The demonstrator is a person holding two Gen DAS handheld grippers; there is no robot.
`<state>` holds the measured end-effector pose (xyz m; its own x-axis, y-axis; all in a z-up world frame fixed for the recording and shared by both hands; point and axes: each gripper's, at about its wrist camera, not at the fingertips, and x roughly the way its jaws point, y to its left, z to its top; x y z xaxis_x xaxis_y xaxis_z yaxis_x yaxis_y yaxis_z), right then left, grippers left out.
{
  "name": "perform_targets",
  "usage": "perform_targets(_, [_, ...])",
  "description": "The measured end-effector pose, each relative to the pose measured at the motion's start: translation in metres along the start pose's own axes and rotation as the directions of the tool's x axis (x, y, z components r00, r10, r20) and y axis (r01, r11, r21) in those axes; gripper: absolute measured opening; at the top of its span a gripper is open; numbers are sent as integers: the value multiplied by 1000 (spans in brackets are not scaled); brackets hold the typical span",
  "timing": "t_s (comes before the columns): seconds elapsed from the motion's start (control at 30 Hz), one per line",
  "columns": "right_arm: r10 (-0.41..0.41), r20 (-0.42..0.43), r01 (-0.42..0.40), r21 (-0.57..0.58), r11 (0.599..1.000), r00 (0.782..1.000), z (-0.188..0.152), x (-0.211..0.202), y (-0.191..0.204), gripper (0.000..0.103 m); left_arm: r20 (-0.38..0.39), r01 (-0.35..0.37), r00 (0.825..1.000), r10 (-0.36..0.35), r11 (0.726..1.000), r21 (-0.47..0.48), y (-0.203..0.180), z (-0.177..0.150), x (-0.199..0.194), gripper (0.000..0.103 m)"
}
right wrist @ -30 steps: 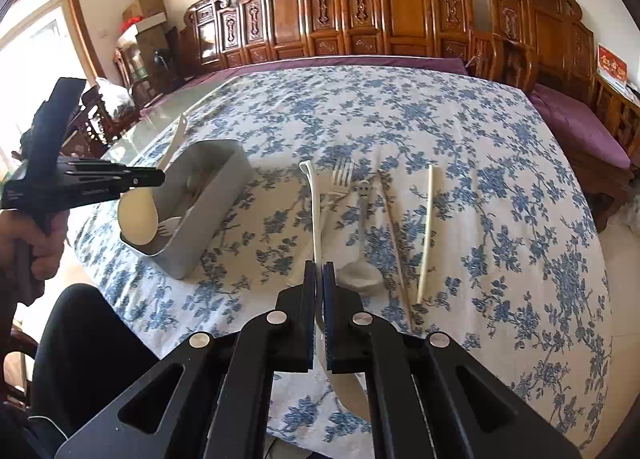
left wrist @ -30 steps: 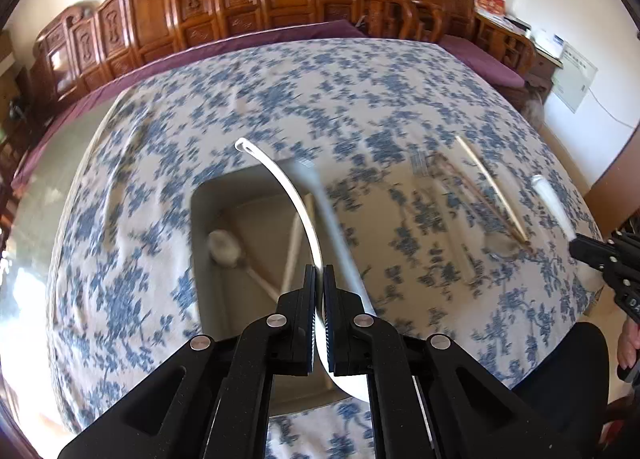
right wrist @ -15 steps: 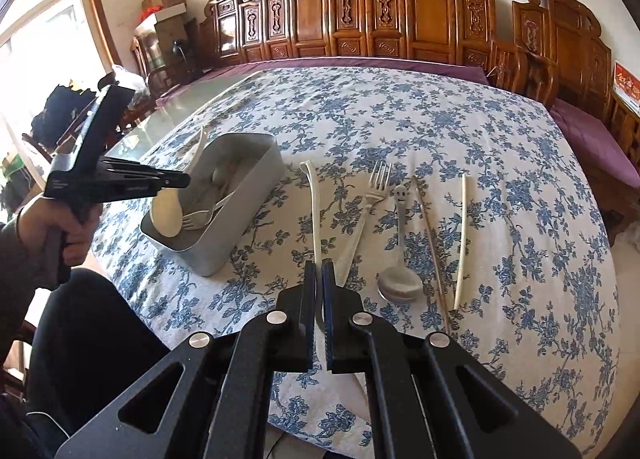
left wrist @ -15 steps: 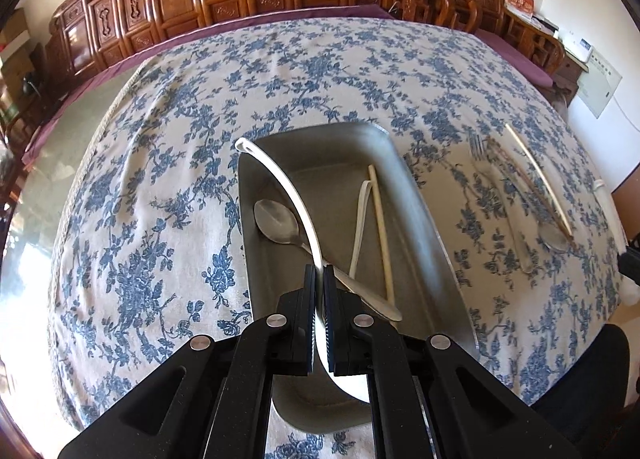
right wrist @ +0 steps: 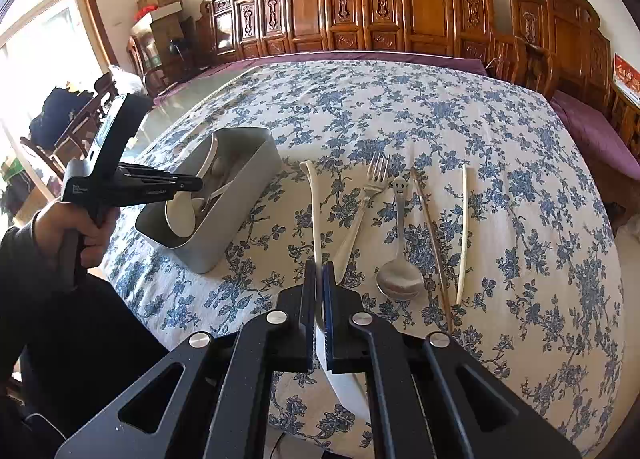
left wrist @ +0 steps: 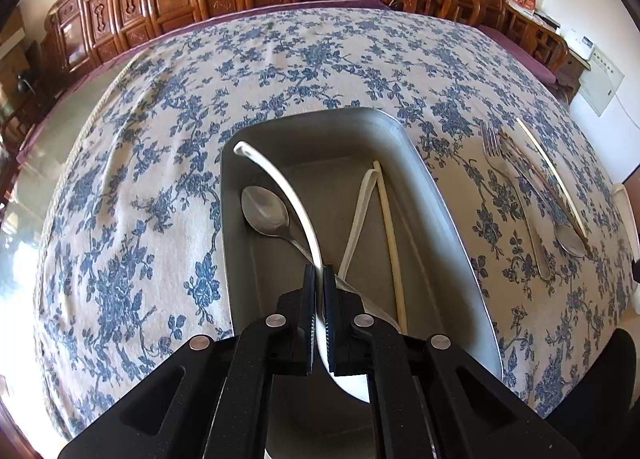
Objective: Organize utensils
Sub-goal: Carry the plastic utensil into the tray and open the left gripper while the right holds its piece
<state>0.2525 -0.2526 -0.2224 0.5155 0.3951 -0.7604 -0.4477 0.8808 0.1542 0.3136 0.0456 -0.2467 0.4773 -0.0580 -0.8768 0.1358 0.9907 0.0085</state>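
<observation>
My left gripper [left wrist: 319, 271] is shut on a white plastic spoon [left wrist: 280, 179] and holds it low over the grey metal bin [left wrist: 440, 199], handle tip near the bin's far left corner. In the bin lie a metal spoon [left wrist: 266, 211], a white chopstick [left wrist: 390, 235] and another white handle [left wrist: 356, 219]. My right gripper [right wrist: 319, 267] is shut on a second white spoon [right wrist: 314, 211], whose handle points away over the cloth. The right wrist view shows the left gripper [right wrist: 192, 183] at the bin [right wrist: 240, 195].
To the right of the bin, a fork [right wrist: 368, 195], a smiley-handled metal spoon [right wrist: 400, 251], a brown chopstick [right wrist: 430, 235] and a white chopstick [right wrist: 463, 235] lie in a row on the floral tablecloth [right wrist: 400, 107]. Carved wooden chairs line the far side.
My left gripper has come down over the bin with its white spoon, and the bin now fills more of its view. The right gripper has stayed put.
</observation>
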Motion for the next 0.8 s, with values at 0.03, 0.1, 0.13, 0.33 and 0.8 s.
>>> perform_targets(0.03, [2, -1, -2, 1, 1000, 1000, 1, 1, 1, 5, 5, 0, 1000, 0, 1000, 2, 0, 0, -1, 4])
perform_targets(0.1, [5, -3, -5, 2, 1000, 1000, 4, 5, 4, 5, 21, 3, 1000, -2, 1000, -2, 2, -2, -3, 8])
perform_targets(0.13, [6, -2, -6, 2, 1000, 1000, 5, 6, 6, 5, 28, 5, 1000, -5, 1000, -4, 4, -2, -4, 9])
perform_targets(0.33, [27, -2, -27, 6, 1000, 1000, 24, 19, 21, 5, 72, 50, 996, -46, 997, -54, 19, -7, -15, 9])
perform_targets(0.8, [118, -19, -119, -22, 993, 993, 79, 72, 88, 5, 139, 78, 988, -62, 991, -112, 56, -13, -41, 9])
